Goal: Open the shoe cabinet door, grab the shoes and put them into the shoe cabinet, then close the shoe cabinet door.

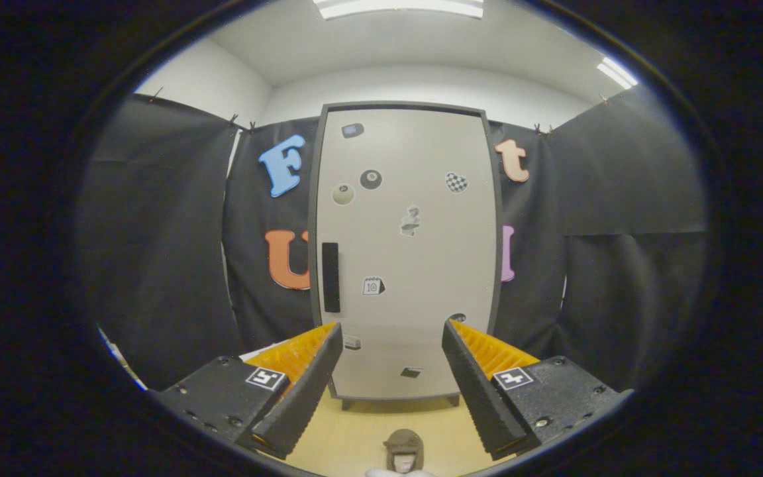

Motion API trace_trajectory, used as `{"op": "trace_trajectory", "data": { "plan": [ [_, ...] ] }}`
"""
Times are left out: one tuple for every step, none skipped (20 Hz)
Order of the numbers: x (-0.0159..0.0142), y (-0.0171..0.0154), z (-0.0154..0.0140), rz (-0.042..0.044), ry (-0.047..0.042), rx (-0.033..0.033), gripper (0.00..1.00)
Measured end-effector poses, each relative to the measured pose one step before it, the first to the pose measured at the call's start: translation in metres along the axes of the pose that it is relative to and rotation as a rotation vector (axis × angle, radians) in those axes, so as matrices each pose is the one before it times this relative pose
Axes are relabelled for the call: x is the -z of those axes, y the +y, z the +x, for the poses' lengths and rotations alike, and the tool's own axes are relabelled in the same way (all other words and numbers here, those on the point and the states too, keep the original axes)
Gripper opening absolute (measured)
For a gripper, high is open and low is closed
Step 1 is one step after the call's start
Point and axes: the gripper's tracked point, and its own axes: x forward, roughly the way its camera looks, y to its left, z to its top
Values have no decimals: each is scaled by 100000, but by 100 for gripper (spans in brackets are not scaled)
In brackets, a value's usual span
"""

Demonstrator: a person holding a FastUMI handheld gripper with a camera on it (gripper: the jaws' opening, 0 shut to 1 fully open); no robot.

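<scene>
My hand-held gripper (391,381) hangs spread and empty before the shoe cabinet (408,252), whose door is shut; its dark upright handle (330,277) sits near the left edge, the likely place to pull. A soft, light-looking shoe (403,450) lies on the floor (355,430) between my fingers. The door stickers are too small to read.
</scene>
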Motion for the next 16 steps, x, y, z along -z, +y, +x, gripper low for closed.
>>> {"op": "trace_trajectory", "data": {
  "plan": [
    [-98, 587, 1565, 802, 312, -1290, 99],
    [-196, 789, 1623, 998, -81, -1738, 99],
    [-6, 657, 1560, 687, 333, -1180, 99],
    [81, 624, 1731, 162, 898, -894, 99],
    [75, 796, 1592, 221, 374, -1518, 99],
    [191, 567, 1661, 36, 1302, -1347, 99],
    [270, 623, 1377, -231, 813, -1262, 99],
    [267, 595, 1460, 60, 1252, -1048, 99],
    [229, 521, 1421, 144, 696, -957, 99],
    [335, 330, 1285, -60, 1387, -497, 99],
    [280, 190, 1278, -161, 515, 9, 99],
    [57, 61, 1264, -94, 322, 539, 99],
    [212, 90, 1067, -16, 460, 464, 99],
    [98, 46, 972, 17, 832, 214, 99],
    [85, 79, 791, 814, 712, 294, 98],
    [-25, 92, 652, 1375, 601, 18, 97]
  ]
}}
